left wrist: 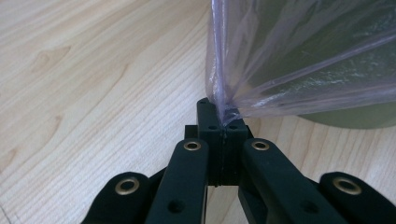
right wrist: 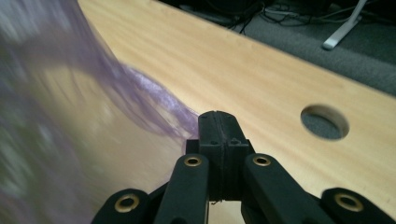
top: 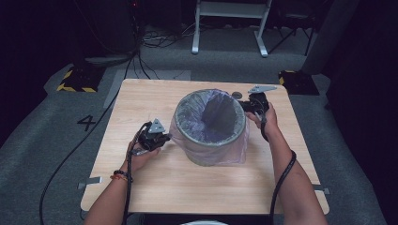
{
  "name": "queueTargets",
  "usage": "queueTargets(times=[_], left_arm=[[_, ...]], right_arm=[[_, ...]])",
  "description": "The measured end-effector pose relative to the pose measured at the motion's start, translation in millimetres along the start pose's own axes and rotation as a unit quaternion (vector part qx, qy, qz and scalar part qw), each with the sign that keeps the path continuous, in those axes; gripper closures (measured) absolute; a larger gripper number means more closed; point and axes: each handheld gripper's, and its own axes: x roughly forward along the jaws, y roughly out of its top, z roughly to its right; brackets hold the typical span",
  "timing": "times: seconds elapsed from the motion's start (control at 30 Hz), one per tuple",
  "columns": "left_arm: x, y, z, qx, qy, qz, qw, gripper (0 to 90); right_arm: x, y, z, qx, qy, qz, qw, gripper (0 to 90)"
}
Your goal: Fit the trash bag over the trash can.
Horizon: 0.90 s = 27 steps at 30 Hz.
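Note:
A grey round bin (top: 210,145) stands in the middle of the wooden table (top: 141,101), lined with a thin purple plastic bag (top: 212,112) folded over its rim. At the bin's left side my left gripper (top: 165,137) is shut on the bag's edge; the left gripper view shows the film (left wrist: 261,60) pinched between the jaws (left wrist: 223,128) and stretched taut. My right gripper (top: 245,105) is at the bin's right rim, shut on the bag; in the right gripper view the purple film (right wrist: 154,105) runs into the closed jaws (right wrist: 218,128).
A round cable hole (right wrist: 325,122) is cut in the table near the right gripper. Cables trail from both grippers off the front edge. Grey carpet, a white desk frame (top: 230,28) and yellow-black weighted bases (top: 77,79) lie beyond the table.

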Motion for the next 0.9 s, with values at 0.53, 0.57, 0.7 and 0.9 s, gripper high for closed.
queueTargets(times=[0.53,0.57,0.7,0.9], left_arm=[[-1.0,-12.8,0.1,-0.017,0.024,-0.013,0.9995,59.4],[-3.6,-13.4,0.1,-0.024,0.023,-0.007,0.9994,51.8],[-17.4,-14.1,1.2,-0.039,0.018,0.008,0.999,24.0],[-41.1,-20.0,6.4,-0.052,-0.004,0.032,0.9981,15.5]], right_arm=[[1.6,-50.9,6.0,0.025,0.003,-0.012,0.9996,88.2],[0.3,-52.1,6.4,0.025,0.002,-0.009,0.9996,86.8],[-7.2,-52.2,7.1,0.019,-0.009,-0.003,0.9998,80.0],[-29.4,-45.1,8.6,0.014,-0.014,0.021,0.9996,61.4]])
